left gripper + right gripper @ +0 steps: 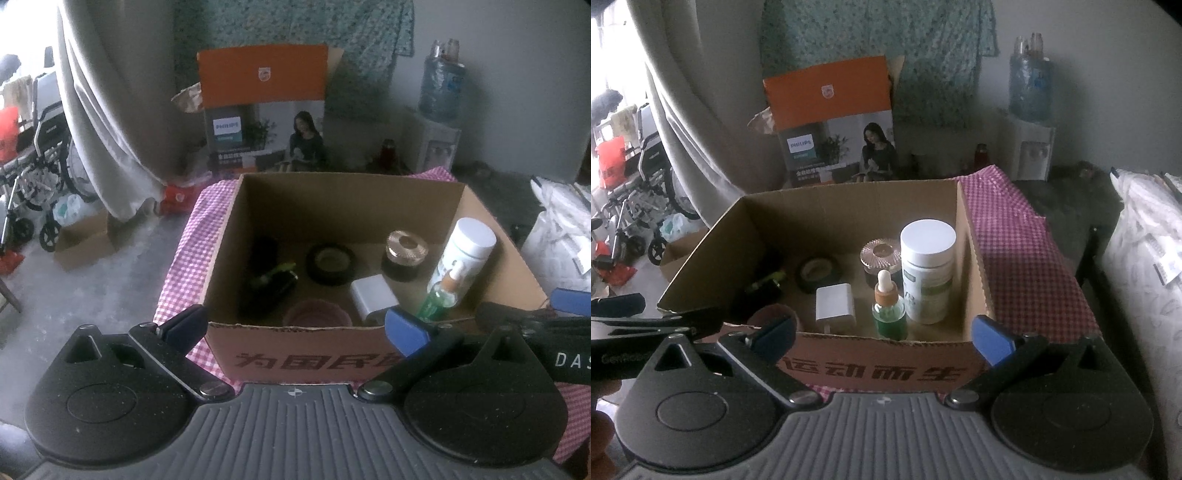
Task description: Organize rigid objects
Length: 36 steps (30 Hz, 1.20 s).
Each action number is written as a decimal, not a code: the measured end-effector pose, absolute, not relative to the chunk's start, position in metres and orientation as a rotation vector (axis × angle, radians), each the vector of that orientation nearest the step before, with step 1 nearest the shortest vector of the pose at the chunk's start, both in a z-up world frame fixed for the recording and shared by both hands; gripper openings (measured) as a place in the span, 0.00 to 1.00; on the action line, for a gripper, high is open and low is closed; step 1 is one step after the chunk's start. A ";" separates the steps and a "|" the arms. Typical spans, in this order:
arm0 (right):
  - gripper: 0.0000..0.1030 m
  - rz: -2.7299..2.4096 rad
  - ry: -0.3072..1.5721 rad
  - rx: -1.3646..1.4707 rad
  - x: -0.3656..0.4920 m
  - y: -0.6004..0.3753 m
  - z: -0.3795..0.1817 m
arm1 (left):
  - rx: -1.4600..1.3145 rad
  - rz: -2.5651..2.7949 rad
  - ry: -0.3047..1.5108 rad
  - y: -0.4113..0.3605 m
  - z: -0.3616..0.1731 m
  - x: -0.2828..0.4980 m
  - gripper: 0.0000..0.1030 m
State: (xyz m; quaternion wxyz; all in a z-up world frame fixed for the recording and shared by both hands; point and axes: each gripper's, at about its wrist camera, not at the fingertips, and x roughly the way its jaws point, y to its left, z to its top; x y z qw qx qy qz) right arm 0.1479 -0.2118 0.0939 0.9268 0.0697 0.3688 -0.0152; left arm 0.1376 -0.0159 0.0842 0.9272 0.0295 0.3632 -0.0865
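On the surface draped with a pink checked cloth (1027, 258) stands an open cardboard box (221, 243), the largest of the task's things, with red printed characters on its near wall. Both tools hover just in front of that near wall, side by side, each looking down into the box.

Behind the box, an orange and grey printed carton (264, 110) stands upright against the wall, and a water dispenser (439, 114) with its blue bottle sits further right. A wheelchair (40, 162) is parked on the floor at far left.

Inside the box, a white-capped bottle (929, 269) stands upright near the right wall. Just left of it and nearer the front stands a small green dropper bottle (888, 306), close beside it. Behind these sits a dark jar with a ribbed gold lid (881, 258). A white charger block (834, 304) lies on the box floor left of the dropper bottle. A black ring of tape (330, 264) lies flat near the middle, and a dark object with a green part (271, 280) rests toward the left. A round pinkish thing (317, 314) sits against the near wall, partly hidden.

The left tool (295, 328) is spread wide and holds nothing. The right tool (884, 334) is likewise wide apart and empty.
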 end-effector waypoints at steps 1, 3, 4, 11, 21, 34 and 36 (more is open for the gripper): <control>1.00 -0.031 0.758 0.143 0.149 -0.213 0.093 | 0.063 -0.178 0.745 -0.015 0.084 0.138 1.00; 1.00 -0.031 0.759 0.143 0.148 -0.214 0.092 | 0.061 -0.178 0.745 -0.016 0.084 0.138 1.00; 1.00 -0.031 0.759 0.143 0.148 -0.214 0.092 | 0.061 -0.181 0.745 -0.015 0.084 0.139 1.00; 1.00 -0.037 0.764 0.147 0.149 -0.214 0.091 | 0.073 -0.182 0.742 -0.014 0.085 0.141 1.00; 1.00 -0.043 0.772 0.161 0.149 -0.216 0.091 | 0.089 -0.184 0.733 -0.013 0.086 0.142 1.00; 1.00 -0.049 0.771 0.159 0.147 -0.217 0.093 | 0.090 -0.186 0.734 -0.013 0.086 0.142 1.00; 1.00 -0.048 0.771 0.159 0.148 -0.217 0.093 | 0.092 -0.185 0.732 -0.013 0.086 0.142 1.00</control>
